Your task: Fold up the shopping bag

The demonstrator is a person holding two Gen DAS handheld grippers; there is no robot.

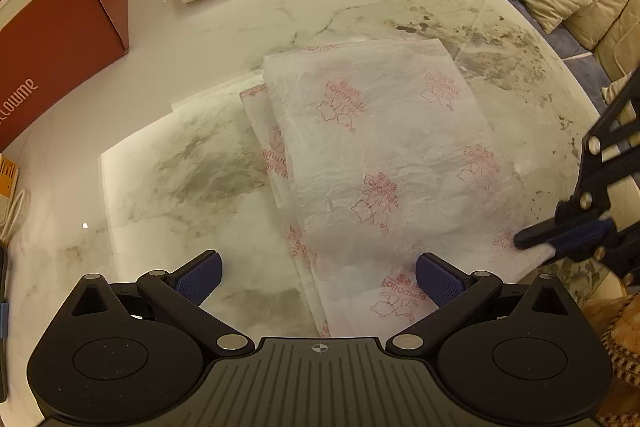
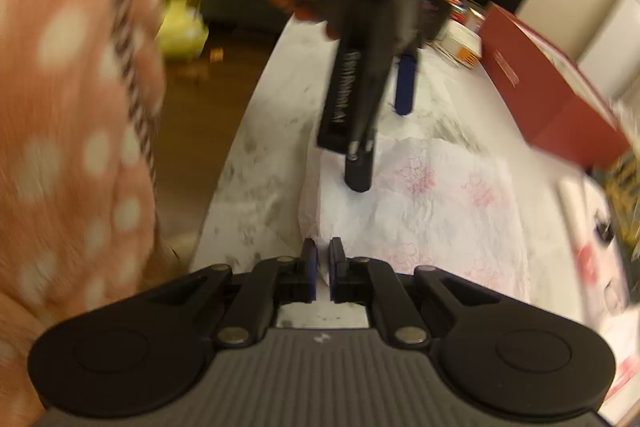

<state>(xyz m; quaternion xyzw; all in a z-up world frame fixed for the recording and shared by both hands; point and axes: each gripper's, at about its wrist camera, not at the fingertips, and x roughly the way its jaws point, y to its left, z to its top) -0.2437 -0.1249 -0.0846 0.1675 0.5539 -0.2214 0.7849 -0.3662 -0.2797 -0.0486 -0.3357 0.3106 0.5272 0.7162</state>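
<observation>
While the left gripper point(image 1: 318, 277) fingers gape, right gripper point(image 2: 323, 259) fingers pinch the shopping bag point(image 1: 384, 155) (corner).

Warm, yellowish indoor light, fairly dim. In the left wrist view the counter point(image 1: 192, 39) is sharp, with a pale glare band at lower left and a small bright glint. The right wrist view is smeared by motion blur, worst at left. Both bend strongly at the edges.

Right gripper point(image 2: 323, 259) jaws pinched on shopping bag point(image 2: 432, 203) corner.
</observation>
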